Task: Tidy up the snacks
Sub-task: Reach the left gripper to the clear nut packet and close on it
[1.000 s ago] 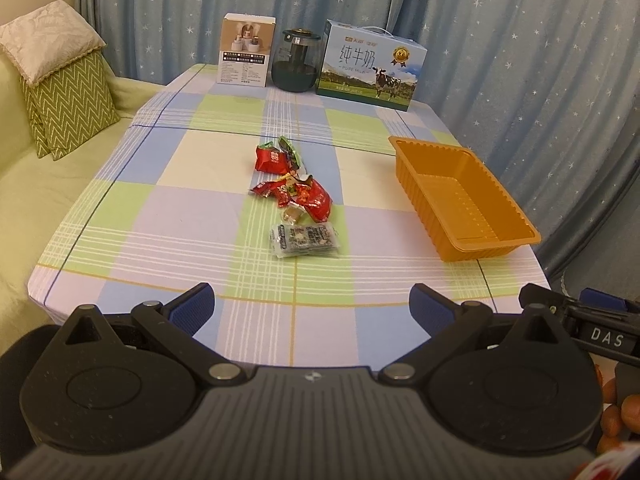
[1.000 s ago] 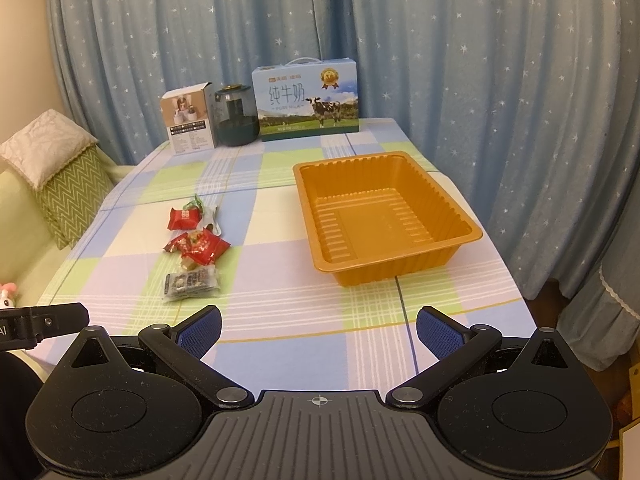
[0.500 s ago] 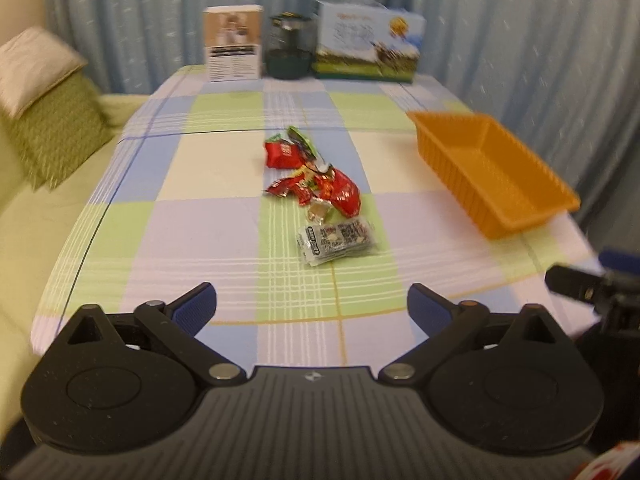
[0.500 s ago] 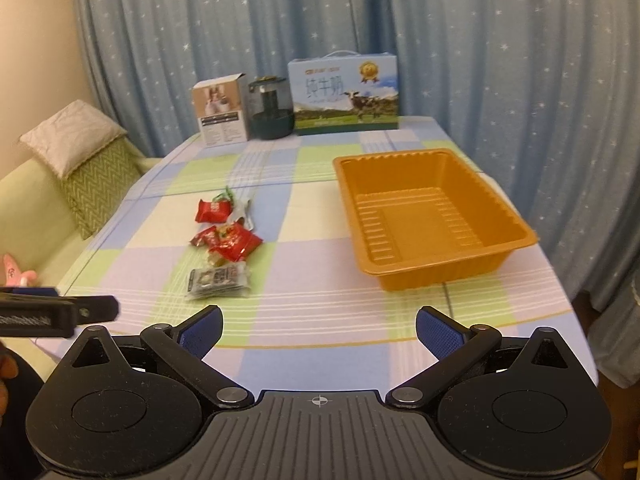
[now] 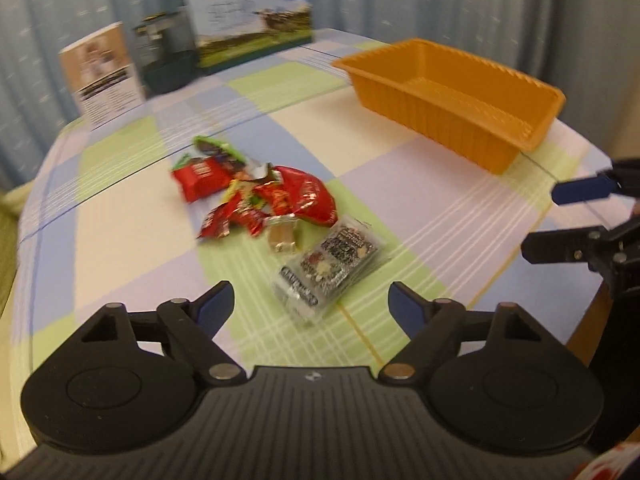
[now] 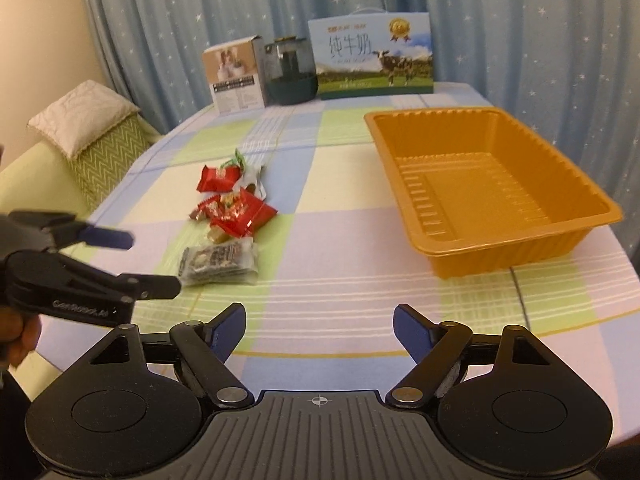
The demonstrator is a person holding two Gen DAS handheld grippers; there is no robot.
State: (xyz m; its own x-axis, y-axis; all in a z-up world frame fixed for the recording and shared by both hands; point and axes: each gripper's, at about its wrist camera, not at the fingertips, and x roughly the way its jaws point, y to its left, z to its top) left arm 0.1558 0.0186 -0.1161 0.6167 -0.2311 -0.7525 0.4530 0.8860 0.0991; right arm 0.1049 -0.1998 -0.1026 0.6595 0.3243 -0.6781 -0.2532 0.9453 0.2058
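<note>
Left hand-held gripper (image 5: 311, 303) above the near edge of the checked tabletop (image 5: 120, 216), blue pads apart, just been closing a little, nothing between them. Right hand-held gripper (image 6: 319, 325) the same: open, just been closing, holding nothing. Small pile of red and green shiny snack packets (image 5: 256, 192) near the middle of the tabletop, clear packet with black print (image 5: 332, 264) at its near end. Empty orange plastic tray (image 6: 492, 184) by the right edge.

Your snacks (image 6: 228, 220) lie in a loose pile on the checked cloth: red wrappers, a green one behind, a clear dark-printed pack (image 5: 330, 266) nearest you. The orange tray (image 6: 520, 248) sits well apart to their right, upright.
</note>
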